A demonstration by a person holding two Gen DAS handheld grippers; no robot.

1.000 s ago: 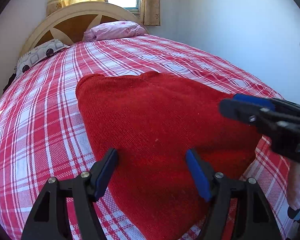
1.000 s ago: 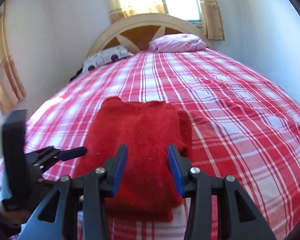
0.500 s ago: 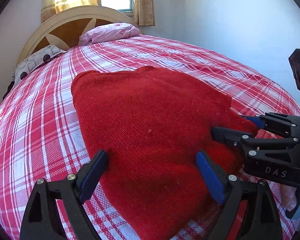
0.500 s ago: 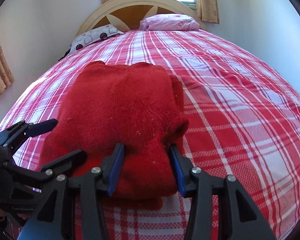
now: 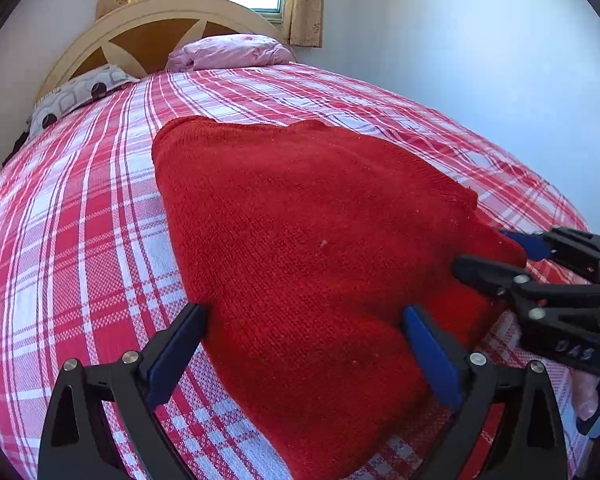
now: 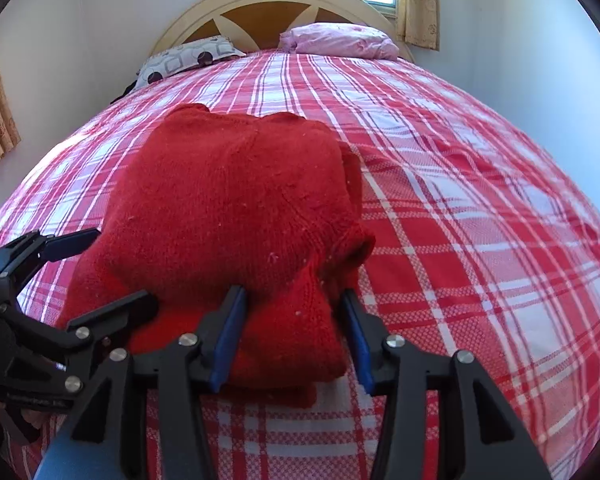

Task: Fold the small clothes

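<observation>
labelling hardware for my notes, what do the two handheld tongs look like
Both the left tongs and right tongs are matte black plastic frames with triangular cut-outs, silver round screw heads and flat blue pads inside each finger. The right tongs' body carries small white lettering.

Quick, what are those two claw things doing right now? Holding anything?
Left gripper: jaws wide open, just been opening, over the sweater, gripping nothing.
Right gripper: jaws part open around the sweater's near edge; whether they pinch it cannot be told.
</observation>
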